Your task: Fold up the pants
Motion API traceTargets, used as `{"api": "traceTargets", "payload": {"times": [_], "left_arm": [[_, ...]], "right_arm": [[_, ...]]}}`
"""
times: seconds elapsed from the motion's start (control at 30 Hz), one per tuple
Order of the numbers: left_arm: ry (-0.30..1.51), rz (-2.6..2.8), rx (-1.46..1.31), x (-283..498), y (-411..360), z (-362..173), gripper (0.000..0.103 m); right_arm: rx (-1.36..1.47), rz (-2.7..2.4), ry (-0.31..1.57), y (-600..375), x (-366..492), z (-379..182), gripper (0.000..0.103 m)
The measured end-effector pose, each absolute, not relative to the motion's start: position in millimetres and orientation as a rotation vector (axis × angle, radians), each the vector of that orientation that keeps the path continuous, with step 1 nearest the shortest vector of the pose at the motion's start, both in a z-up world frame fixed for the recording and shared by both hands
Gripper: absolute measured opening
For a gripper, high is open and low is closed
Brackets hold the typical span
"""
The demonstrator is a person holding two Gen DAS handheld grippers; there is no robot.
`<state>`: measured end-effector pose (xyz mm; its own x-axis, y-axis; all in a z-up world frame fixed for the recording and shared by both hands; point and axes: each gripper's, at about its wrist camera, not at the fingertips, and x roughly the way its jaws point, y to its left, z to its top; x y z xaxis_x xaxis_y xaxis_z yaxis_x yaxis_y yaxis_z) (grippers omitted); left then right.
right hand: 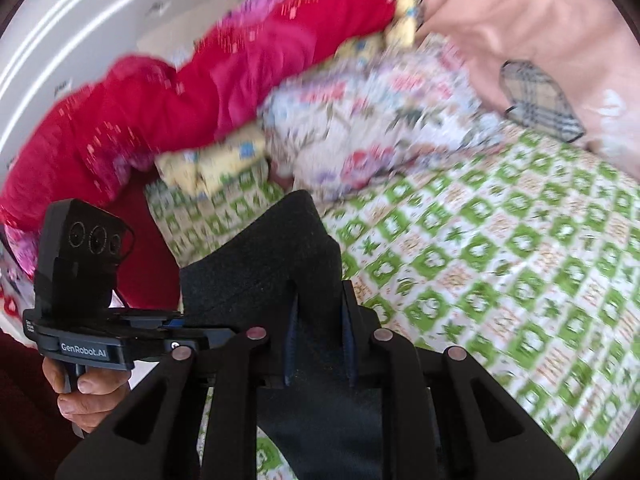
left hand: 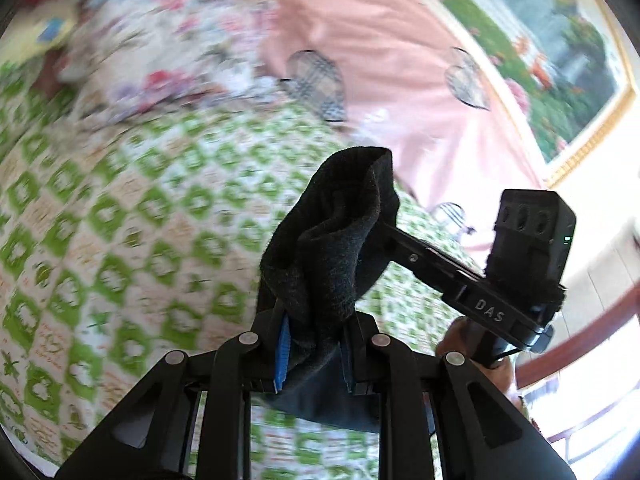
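Both claws are up over the bed, each pinched tight on the black pants. Left claw: fingers closed w/ a bunched wad of the dark fabric squeezed between the blue pads, cloth poking up past the tips and a flap hanging below. Right claw: also clamped on the pants, a wide fold standing up in front of it and more fabric draping down under the fingers. Pants are lifted off the green-and-white bedspread, not lying flat on it. The two claws sit close together; from the left cam the right unit shows just beside the fabric, and from the right cam the person's left hand grips the other handle. Behind: a floral pillow, red blanket, pink sheet. Background is blurred.
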<state>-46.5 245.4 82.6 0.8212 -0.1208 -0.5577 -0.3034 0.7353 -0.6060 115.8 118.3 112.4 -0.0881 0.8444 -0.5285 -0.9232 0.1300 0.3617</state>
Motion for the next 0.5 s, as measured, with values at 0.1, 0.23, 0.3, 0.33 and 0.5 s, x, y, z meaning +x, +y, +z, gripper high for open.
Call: {"api": "traceTargets", "payload": {"times": [0.1, 0.23, 0.3, 0.33, 0.5], "left_arm": [[0.611, 0.046, -0.697, -36, 217, 100, 0.02], [0.618, -0.022, -0.634, -21, 180, 111, 0.02], [0.632, -0.054, -0.609, -13, 162, 113, 0.02], [0.637, -0.065, -0.6, -12, 155, 112, 0.02], [0.671, -0.114, -0.551, 1, 119, 107, 0.02]], "right_arm": [[-0.066, 1.463, 0.722, 83, 122, 118, 0.02], [0.028, 1.429, 0.694, 36, 132, 117, 0.02], [0.056, 1.405, 0.685, 14, 134, 115, 0.02], [0.068, 1.396, 0.684, 7, 136, 113, 0.02], [0.128, 1.351, 0.687, -28, 143, 104, 0.02]]}}
